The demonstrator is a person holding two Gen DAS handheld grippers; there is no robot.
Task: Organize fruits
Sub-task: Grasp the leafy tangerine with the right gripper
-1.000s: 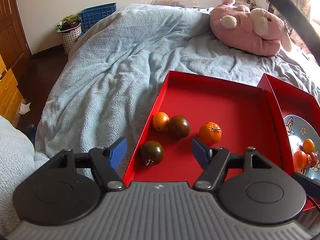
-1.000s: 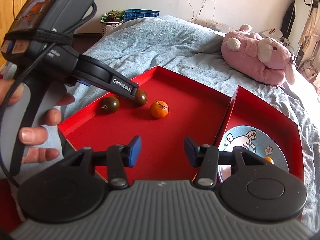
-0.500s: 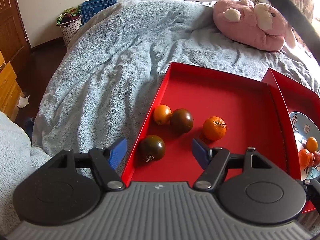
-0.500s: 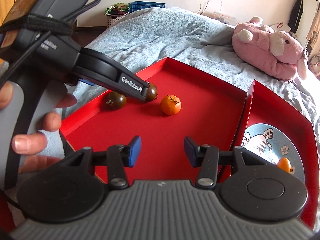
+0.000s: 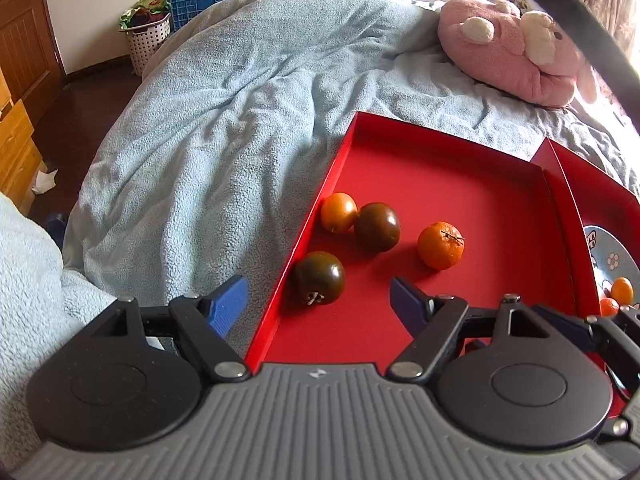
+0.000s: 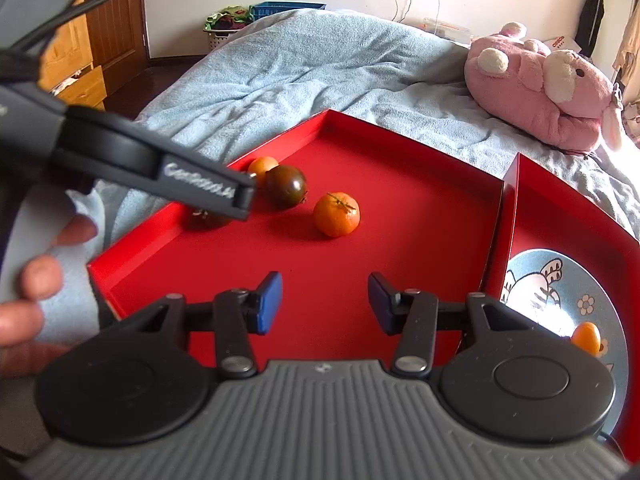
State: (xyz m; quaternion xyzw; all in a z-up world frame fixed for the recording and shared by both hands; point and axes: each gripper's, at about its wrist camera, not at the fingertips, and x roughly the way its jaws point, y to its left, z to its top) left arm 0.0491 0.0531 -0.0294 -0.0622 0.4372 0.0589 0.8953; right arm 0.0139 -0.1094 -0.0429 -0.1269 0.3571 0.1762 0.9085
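Both the left tool (image 5: 316,304) and the right tool (image 6: 325,303) are held wide and empty over the red tray (image 5: 460,184), its fruit clustered mid-frame, a dark tomato (image 5: 320,283) half hidden in the right view behind the left tool's body, a pink plush (image 5: 512,48) upper right.

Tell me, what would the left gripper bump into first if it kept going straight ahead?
Probably the dark tomato lying just ahead of the open left gripper, near the red tray's left wall, though depth is hard to judge.

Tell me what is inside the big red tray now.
The big red tray holds four fruits: two dark tomatoes, one small orange tomato and a tangerine. Its near corners are hidden behind the left gripper.
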